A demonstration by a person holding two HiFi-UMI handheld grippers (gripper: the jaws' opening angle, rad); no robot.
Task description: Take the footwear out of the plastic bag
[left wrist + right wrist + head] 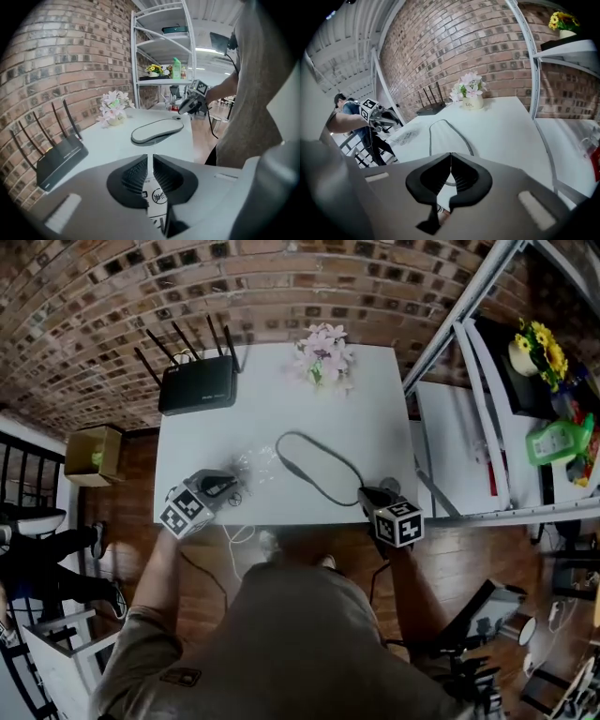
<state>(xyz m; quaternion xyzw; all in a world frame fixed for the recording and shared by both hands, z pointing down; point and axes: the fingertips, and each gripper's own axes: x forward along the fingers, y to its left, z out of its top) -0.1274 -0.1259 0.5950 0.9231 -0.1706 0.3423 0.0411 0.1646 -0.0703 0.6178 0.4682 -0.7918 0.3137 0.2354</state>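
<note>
**Both grippers closed, slipper beside bag**

My left gripper (150, 164) is pinched on the clear plastic bag (251, 468), anchoring it at 9 o'clock of the slipper (314, 465). My right gripper (451, 159) has its jaws together at the slipper's 4 o'clock end. It's probably nipping the rim to drag it free, but I can't confirm. The slipper lies mid-table (375, 409), seemingly out.

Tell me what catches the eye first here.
A white slipper with a dark rim lies in the middle of the table, the right gripper shut on its near end. The left gripper is shut on a clear plastic bag beside it; a black router and pink flowers stand at the far edge.
</note>
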